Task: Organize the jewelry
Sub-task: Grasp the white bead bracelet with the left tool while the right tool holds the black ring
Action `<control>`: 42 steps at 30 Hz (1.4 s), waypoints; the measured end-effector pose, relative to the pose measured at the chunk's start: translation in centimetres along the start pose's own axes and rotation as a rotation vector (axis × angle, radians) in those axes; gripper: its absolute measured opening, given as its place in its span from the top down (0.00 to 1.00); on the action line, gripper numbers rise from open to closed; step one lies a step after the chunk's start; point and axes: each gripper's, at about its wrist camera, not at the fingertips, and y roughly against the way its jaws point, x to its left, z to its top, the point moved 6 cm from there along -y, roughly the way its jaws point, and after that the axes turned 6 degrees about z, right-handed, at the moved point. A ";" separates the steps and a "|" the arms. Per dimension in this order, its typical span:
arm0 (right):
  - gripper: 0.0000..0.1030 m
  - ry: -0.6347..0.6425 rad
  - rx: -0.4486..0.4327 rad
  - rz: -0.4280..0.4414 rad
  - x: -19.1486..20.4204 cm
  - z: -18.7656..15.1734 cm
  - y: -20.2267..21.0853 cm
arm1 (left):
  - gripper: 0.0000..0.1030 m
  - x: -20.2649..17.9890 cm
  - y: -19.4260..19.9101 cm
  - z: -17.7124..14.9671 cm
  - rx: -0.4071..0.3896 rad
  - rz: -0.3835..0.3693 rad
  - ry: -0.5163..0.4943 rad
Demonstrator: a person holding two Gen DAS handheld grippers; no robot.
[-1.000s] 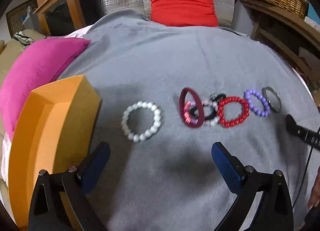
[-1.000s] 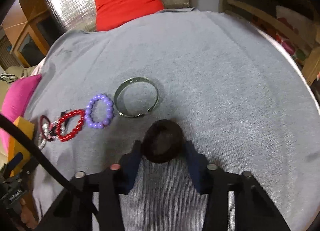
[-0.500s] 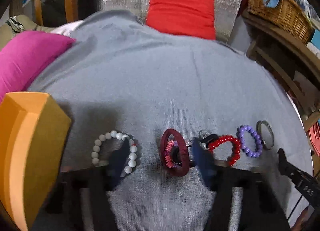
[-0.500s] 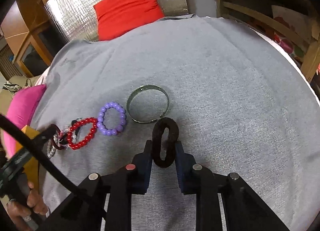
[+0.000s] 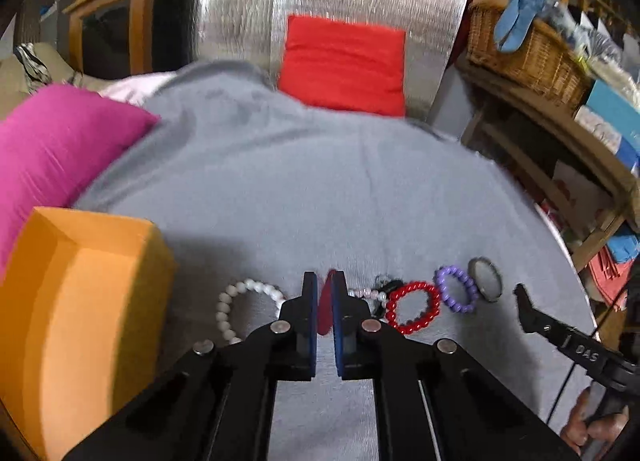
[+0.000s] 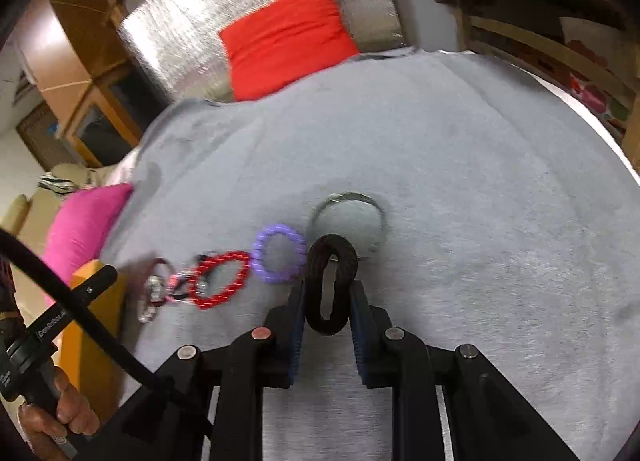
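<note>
A grey blanket carries an orange box at its left edge. On the blanket, the left gripper pinches a maroon ring — the right gripper clamps a black scrunchie beside the purple bead bracelet.

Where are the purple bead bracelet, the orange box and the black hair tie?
purple bead bracelet (image 5: 456, 289), left wrist view, its right bead arc.
orange box (image 5: 80, 293), left wrist view, inner wall.
black hair tie (image 6: 315, 285), right wrist view, left strand.
</note>
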 end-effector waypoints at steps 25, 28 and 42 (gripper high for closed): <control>0.78 0.032 -0.027 0.072 3.5 -1.1 0.0 | 0.41 1.3 -4.8 -3.3 0.194 0.122 -0.119; 0.78 0.040 -0.029 0.064 3.2 -1.0 0.3 | 0.42 1.8 -5.9 -4.1 0.230 0.121 -0.116; 0.78 0.012 -0.030 0.063 2.4 -0.7 0.5 | 0.89 1.9 -8.5 -4.4 0.245 0.042 -0.173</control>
